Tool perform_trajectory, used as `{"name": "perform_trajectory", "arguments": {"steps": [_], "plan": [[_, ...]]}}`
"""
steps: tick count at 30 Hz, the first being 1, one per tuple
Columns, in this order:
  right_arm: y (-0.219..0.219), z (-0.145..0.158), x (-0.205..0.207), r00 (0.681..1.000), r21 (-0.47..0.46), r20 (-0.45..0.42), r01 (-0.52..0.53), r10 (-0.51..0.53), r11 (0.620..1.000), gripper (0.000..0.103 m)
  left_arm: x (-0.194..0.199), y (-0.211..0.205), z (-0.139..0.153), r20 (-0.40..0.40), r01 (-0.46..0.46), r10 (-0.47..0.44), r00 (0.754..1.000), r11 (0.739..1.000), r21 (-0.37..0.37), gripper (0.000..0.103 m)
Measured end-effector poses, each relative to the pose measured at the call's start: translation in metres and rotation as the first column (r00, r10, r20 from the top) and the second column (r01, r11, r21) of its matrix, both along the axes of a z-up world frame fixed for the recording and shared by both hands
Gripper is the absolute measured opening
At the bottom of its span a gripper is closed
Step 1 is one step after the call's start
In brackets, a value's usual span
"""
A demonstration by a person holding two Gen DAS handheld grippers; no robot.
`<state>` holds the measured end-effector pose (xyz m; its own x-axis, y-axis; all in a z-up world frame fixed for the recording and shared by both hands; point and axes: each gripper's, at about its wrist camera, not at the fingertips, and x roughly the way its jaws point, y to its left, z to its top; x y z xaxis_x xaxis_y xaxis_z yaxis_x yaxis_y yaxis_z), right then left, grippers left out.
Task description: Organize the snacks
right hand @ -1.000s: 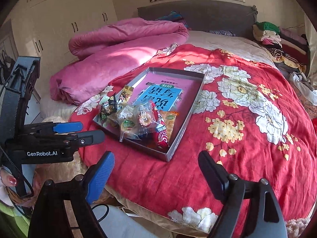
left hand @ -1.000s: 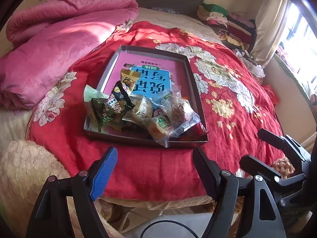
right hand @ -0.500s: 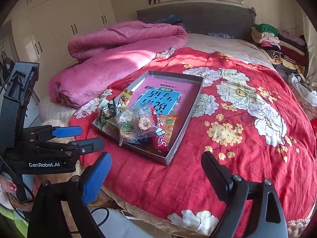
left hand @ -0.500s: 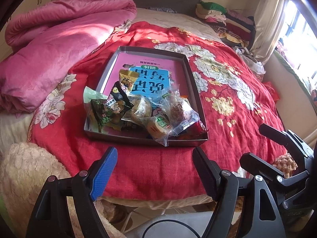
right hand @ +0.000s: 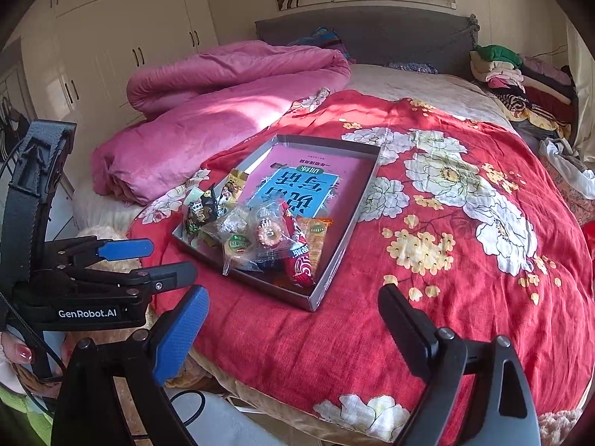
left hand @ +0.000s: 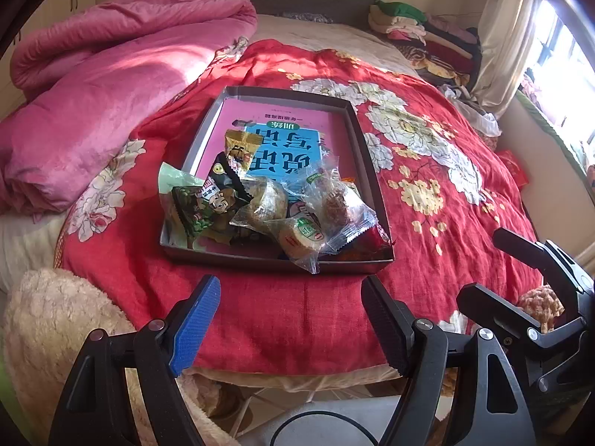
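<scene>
A shallow grey tray [left hand: 260, 258] lies on the red flowered bedspread, with a pink and blue book [left hand: 293, 130] flat on its bottom. Several snack packets are heaped at its near end: a green cartoon packet [left hand: 200, 208], clear-wrapped cakes [left hand: 301, 234], a yellow packet [left hand: 241, 146] and a red packet [right hand: 297, 260]. My left gripper [left hand: 288, 290] hovers open just short of the tray's near wall, nothing between its fingers. My right gripper [right hand: 293, 297] is off the tray's near right corner [right hand: 312, 303]; its jaws are opening, with nothing between them.
A rolled pink quilt [left hand: 93, 93] fills the bed's left side. Folded clothes [left hand: 427, 33] are stacked at the headboard on the right. A cream fluffy blanket [left hand: 48, 327] hangs by the bed's near left edge. A hand [right hand: 18, 353] holds the left gripper.
The right gripper's fingers have spread a little wider. The left gripper, the tray and the snacks look unchanged.
</scene>
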<state>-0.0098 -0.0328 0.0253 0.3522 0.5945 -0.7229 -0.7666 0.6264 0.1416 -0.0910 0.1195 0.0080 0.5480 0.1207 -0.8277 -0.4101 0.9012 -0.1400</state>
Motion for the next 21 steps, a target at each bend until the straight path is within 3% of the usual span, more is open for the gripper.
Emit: {"name": "perform_trajectory", "arguments": {"steps": [21], "plan": [[-0.0019, 0.0015, 0.0003, 1.000, 0.001, 0.008, 0.009, -0.009, 1.000, 0.098, -0.0002, 0.0006, 0.0021, -0.007, -0.007, 0.007, 1.000, 0.999, 0.033, 0.079]]}}
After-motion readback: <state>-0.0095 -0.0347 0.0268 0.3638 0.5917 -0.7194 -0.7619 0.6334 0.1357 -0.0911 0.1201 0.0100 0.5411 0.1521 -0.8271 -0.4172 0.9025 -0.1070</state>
